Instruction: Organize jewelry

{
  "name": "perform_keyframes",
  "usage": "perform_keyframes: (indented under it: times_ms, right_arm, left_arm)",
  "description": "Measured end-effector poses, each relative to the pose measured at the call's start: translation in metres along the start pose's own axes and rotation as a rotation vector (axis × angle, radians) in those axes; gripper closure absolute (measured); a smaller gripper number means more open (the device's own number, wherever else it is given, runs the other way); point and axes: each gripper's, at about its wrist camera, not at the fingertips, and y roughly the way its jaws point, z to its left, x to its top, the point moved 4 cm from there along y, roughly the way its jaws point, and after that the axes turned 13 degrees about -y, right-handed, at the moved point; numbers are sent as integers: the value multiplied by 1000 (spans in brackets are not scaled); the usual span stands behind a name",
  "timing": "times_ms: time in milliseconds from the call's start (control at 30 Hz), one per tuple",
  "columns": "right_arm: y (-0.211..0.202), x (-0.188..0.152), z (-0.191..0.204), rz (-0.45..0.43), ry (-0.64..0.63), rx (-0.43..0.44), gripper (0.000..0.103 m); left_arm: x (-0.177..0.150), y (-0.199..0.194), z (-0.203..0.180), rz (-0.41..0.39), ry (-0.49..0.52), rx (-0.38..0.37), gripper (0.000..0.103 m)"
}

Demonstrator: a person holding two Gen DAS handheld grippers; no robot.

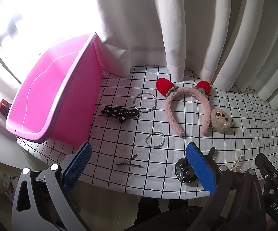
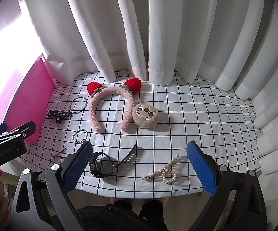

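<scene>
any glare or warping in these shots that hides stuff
Left wrist view: window glare blows out the upper left, washing the far rim of the pink bin; its inside is lit but looks bare. Right wrist view: glare only at the left edge. Both views: fisheye bends the grid tablecloth lines and the curtain folds; the pearl hair clip stays sharp.

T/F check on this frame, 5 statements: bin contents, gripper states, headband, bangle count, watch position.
1. The pink bin holds jewelry. False: nothing shows inside it.
2. The left gripper and right gripper are open and hold nothing. True.
3. The pink headband hangs on the curtain. False: it lies flat on the checked cloth.
4. Two metal bangles, large and small, lie on the cloth. True.
5. The black watch sits inside the bin. False: it lies near the cloth's front edge.
</scene>
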Motion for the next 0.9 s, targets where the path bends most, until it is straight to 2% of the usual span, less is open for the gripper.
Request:
perform_keyframes:
  times_ms: [500,767,900]
  right_arm:
    - [4,-11,-12,29,26,19,9]
    - [18,-35,-39,57,57,25,9]
    - [34,-58,-60,95,98,47,9]
  left_arm:
    - [-12,9,-4,37,-15,-17,6]
    - [-32,35,4,73,-41,-6,6]
    - [-51,53,4,119,-54,-37,6]
